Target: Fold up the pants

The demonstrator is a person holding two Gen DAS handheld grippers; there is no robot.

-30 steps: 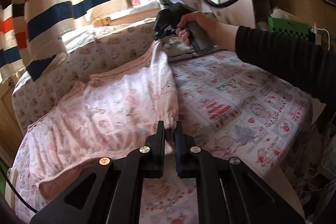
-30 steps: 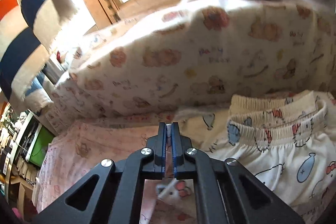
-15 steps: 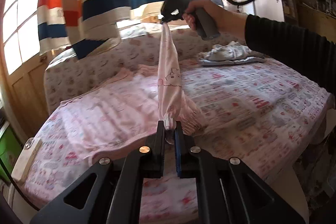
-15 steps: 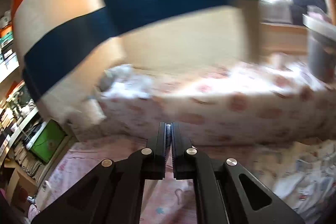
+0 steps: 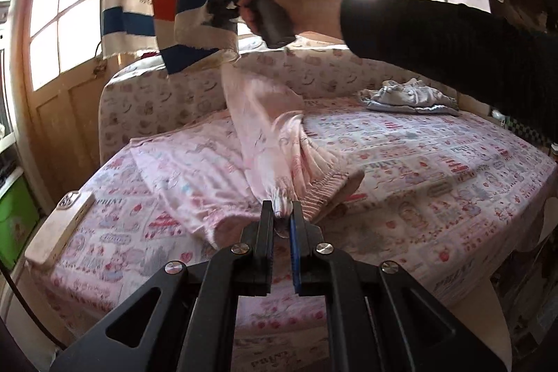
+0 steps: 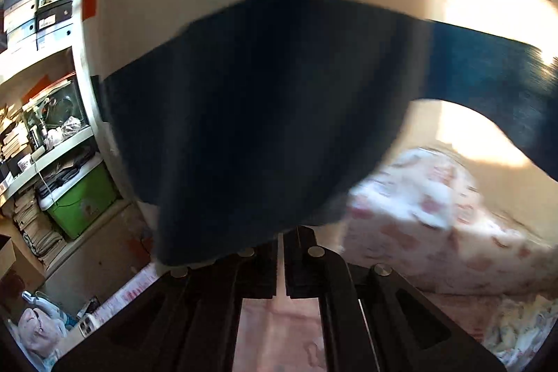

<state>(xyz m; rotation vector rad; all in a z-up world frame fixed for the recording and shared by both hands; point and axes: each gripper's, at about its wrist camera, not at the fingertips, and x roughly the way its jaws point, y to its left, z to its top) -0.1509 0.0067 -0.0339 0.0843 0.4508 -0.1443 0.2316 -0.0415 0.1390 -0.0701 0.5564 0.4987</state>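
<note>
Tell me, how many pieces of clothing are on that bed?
2. The pink pants are being lifted mid-bed, their cuff pinched in the left gripper. A crumpled pale garment lies at the far right by the cushion. Others may be hidden out of view.

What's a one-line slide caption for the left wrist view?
Left gripper pinches a cuff of the pink pants while the right gripper lifts their far end above the bed.
</note>
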